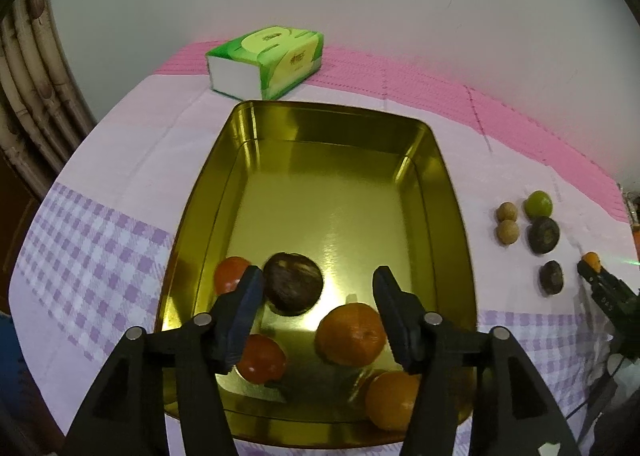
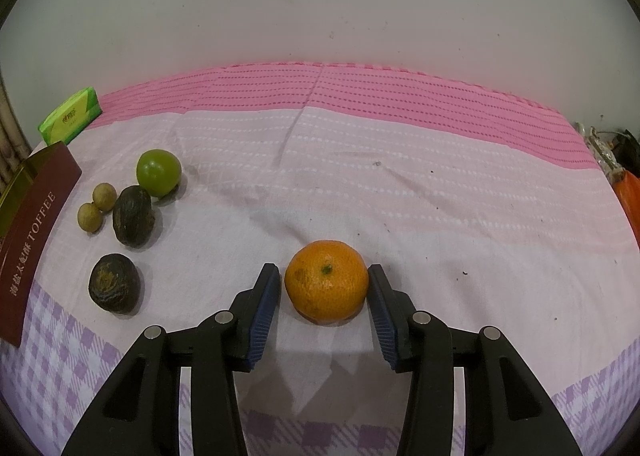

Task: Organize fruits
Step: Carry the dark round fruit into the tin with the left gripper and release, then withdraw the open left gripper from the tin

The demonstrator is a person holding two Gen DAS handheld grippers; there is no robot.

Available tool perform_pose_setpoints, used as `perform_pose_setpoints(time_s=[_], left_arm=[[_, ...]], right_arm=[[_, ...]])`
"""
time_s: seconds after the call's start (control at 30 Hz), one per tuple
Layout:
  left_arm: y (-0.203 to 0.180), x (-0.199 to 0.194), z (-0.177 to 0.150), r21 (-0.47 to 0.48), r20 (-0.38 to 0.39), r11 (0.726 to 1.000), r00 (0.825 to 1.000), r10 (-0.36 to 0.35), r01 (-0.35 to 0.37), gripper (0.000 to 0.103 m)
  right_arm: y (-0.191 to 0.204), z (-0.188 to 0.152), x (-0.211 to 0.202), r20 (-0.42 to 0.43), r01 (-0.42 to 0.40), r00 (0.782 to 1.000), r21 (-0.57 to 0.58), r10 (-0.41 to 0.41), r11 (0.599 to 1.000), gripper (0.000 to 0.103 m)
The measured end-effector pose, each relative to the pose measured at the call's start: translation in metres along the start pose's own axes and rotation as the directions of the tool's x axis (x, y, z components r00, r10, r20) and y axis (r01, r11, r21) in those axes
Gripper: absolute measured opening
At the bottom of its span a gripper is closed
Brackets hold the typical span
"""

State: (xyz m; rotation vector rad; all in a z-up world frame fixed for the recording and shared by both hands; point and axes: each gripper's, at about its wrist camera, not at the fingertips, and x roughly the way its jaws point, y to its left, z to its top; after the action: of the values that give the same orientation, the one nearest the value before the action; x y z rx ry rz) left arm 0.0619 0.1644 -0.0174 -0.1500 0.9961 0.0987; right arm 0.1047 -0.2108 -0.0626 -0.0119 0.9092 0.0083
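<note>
While the left gripper [image 1: 318,288] gapes above it, the gold tin [image 1: 452,192] holds a dark fruit [image 1: 294,284], oranges and tomatoes. At three o'clock, the right gripper [image 2: 323,286] brackets a tangerine [image 2: 326,282], pads barely apart from it.

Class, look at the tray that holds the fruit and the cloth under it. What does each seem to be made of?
Tray: probably thin metal with a glossy gold finish; it mirrors the fruit and shows bright glare.
Cloth: looks like a matt woven fabric; it creases, has rows of small woven dashes, a pink band and a lilac check border.
</note>
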Motion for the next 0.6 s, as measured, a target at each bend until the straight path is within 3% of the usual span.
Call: perform_pose_setpoints(time_s=[0.4,0.6], left_arm=[[0.001,-0.019,0.003,-0.008,0.06,1.0,0.998,0.006,-0.005,0.064],[0.01,-0.031,0.002,-0.022,0.084,0.999,0.996,0.035,-0.033,0.076]], right_arm=[[-0.001,0.002,0.001,-0.002,0.006,1.0,0.007,-0.006,1.0,0.046],[-0.001,0.002,0.001,-0.001,0.008,1.0,0.006,-0.008,1.0,0.04]])
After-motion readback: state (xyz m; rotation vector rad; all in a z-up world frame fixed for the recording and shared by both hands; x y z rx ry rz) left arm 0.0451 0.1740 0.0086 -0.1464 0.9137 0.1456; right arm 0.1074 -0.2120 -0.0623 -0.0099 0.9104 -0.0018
